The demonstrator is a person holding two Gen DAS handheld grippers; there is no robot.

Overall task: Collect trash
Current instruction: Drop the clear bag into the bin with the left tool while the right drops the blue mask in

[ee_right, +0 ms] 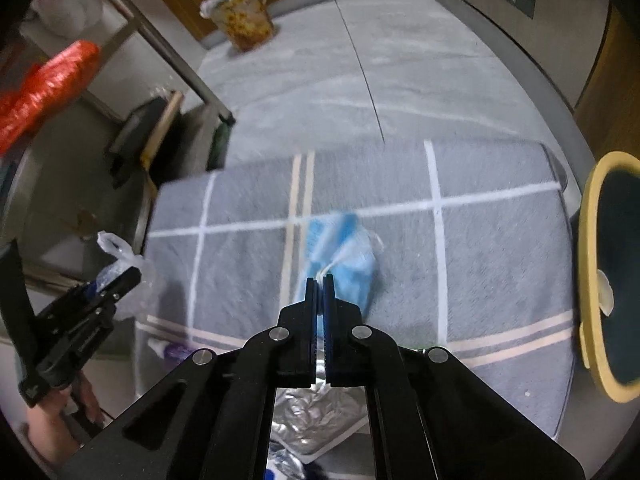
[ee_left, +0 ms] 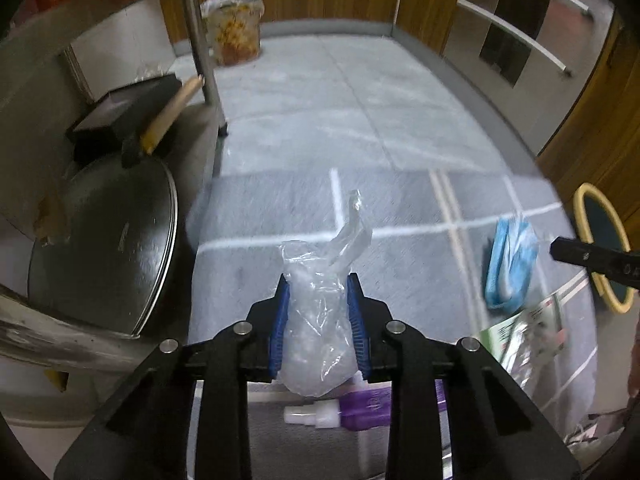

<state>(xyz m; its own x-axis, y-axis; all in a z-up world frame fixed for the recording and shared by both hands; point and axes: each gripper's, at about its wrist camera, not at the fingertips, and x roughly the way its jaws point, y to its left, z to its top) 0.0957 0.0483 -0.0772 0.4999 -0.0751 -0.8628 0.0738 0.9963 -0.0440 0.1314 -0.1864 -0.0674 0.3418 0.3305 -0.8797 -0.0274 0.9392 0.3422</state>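
i see my left gripper (ee_left: pixel 319 284) closed on a crumpled clear plastic bag (ee_left: pixel 318 320); the blue pads press it from both sides and its twisted top sticks up past the fingertips. in the right wrist view the same gripper (ee_right: pixel 120 280) is at 9 o'clock, with the bag (ee_right: pixel 124 272) bulging out of it and a person's hand (ee_right: pixel 52 428) under its handle.

my right gripper (ee_right: pixel 319 280) is clenched, its jaws almost touching, and a thin white strap of a light blue face mask (ee_right: pixel 340 256) is pinched between the tips. the mask hangs blurred just beyond the fingers, over a grey mat with white and beige grid lines (ee_right: pixel 500 260). in the left wrist view the mask (ee_left: pixel 510 268) is at 3 o'clock.

still on the mat, near the bottom of the left view, lies a small purple bottle with a white cap (ee_left: pixel 344 412), and at 4 o'clock a green and white foil wrapper (ee_left: pixel 520 340). a round bin with a yellow rim (ee_right: pixel 592 280) stands at 3 o'clock in the right view, beside the mat. far at 12 o'clock, against the wooden wall, a clear bag with orange contents (ee_right: pixel 242 16) sits on the grey floor.
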